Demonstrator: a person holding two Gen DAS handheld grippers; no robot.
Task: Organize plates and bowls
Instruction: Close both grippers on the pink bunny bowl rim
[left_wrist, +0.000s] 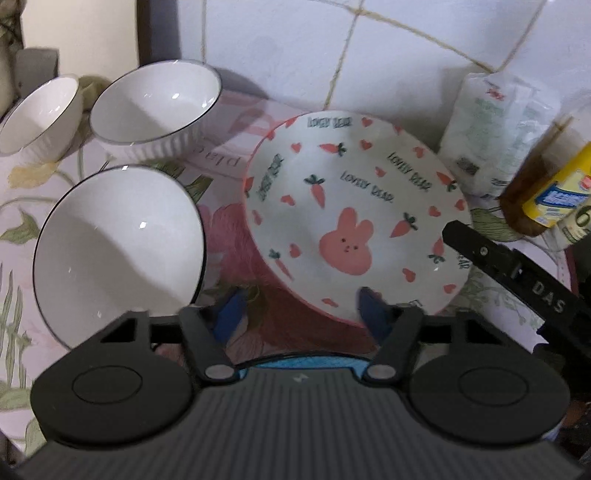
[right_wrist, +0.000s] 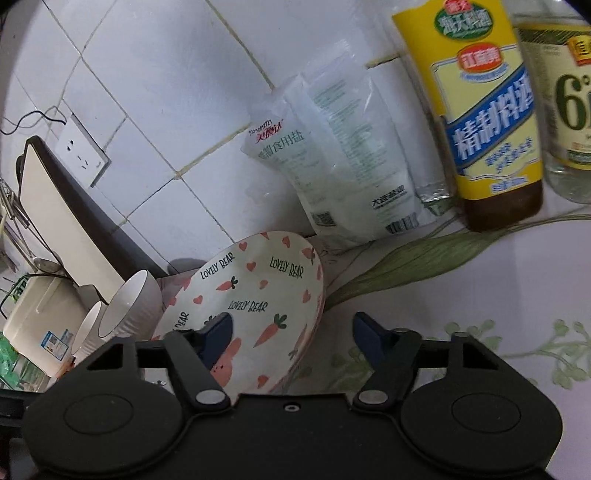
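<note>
Currently the white ceramic plate with pink rabbit and carrot print (left_wrist: 354, 218) sits tilted on the floral-clothed bench (right_wrist: 480, 295), right of three white bowls.

Right hand-held gripper (right_wrist: 291, 332) is spread astride its right rim; left hand-held gripper (left_wrist: 299, 306) is spread at its near rim.

Judged step: taking hold of the plate; next, press together on the rim, then lift clear of the near white black-rimmed bowl (left_wrist: 118, 254).

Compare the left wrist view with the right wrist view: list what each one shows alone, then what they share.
Only the left wrist view shows the nearest white bowl and the right gripper's finger over the plate's rim. Only the right wrist view shows the wall socket and the white appliance. Both show the bunny plate, the salt bag, the yellow-labelled bottle and two farther white bowls.
</note>
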